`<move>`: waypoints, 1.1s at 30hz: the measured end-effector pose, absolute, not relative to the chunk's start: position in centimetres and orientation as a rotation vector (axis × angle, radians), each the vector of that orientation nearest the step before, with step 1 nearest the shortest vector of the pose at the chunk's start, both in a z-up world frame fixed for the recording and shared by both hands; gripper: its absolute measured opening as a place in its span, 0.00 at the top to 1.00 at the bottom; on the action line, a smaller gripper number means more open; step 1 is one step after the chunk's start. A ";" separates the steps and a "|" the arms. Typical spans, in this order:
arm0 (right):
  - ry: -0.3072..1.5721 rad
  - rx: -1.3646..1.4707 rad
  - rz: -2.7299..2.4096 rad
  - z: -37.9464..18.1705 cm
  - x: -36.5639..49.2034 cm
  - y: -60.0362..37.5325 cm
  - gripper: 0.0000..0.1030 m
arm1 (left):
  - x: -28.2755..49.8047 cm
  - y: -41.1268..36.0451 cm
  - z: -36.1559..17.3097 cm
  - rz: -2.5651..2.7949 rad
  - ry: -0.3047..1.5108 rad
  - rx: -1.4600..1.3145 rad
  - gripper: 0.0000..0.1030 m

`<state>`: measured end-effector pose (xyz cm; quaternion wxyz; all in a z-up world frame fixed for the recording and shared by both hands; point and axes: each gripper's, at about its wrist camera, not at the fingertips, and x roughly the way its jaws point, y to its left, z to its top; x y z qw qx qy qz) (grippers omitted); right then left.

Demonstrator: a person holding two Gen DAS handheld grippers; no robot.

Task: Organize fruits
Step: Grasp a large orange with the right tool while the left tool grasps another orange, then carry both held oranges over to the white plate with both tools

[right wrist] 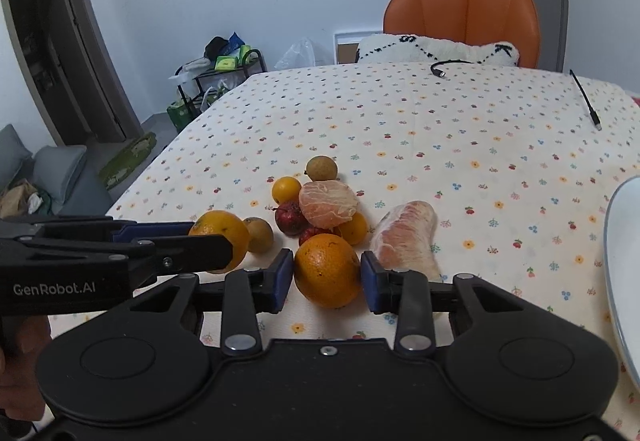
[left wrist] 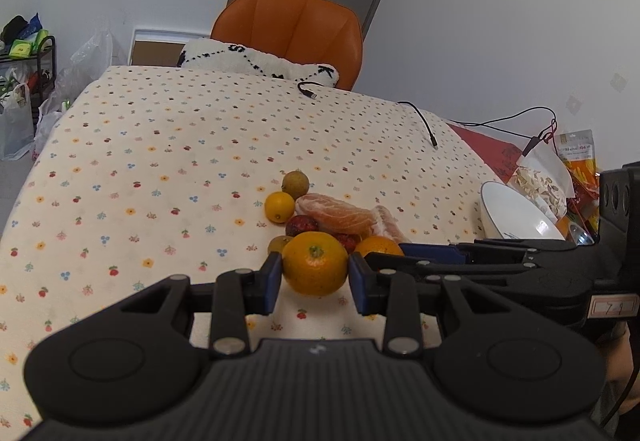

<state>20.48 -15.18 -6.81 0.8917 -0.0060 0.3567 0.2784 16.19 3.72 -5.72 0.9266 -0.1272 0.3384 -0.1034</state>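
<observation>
My left gripper (left wrist: 315, 273) is shut on an orange (left wrist: 315, 265), whose green stem end faces up, just above the flowered tablecloth (left wrist: 160, 161). My right gripper (right wrist: 327, 275) has its blue pads against both sides of a second orange (right wrist: 327, 271). The two grippers sit side by side at the near edge of a fruit pile. In the right wrist view the left gripper (right wrist: 212, 237) reaches in from the left with its orange (right wrist: 222, 235). The pile holds peeled citrus pieces (right wrist: 328, 203), a peeled wedge (right wrist: 408, 237), small yellow fruits (right wrist: 286, 190), red fruits (right wrist: 290, 219) and brown round ones (right wrist: 321, 168).
A white bowl (left wrist: 516, 217) stands on the table to the right of the pile, with snack bags (left wrist: 548, 181) behind it. Black cables (left wrist: 424, 121) lie across the far right of the table. An orange chair (left wrist: 288, 25) with a white cushion is behind the far edge.
</observation>
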 end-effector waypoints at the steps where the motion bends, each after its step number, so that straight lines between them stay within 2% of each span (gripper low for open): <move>1: 0.735 -0.004 0.579 -6.7 20.4 -15.4 0.68 | 16.2 3.7 -5.7 -0.213 0.694 -0.261 0.67; 33: 0.607 0.107 0.478 -2.8 16.9 -24.8 0.68 | 16.8 -4.0 -2.1 -0.339 0.620 -0.171 0.67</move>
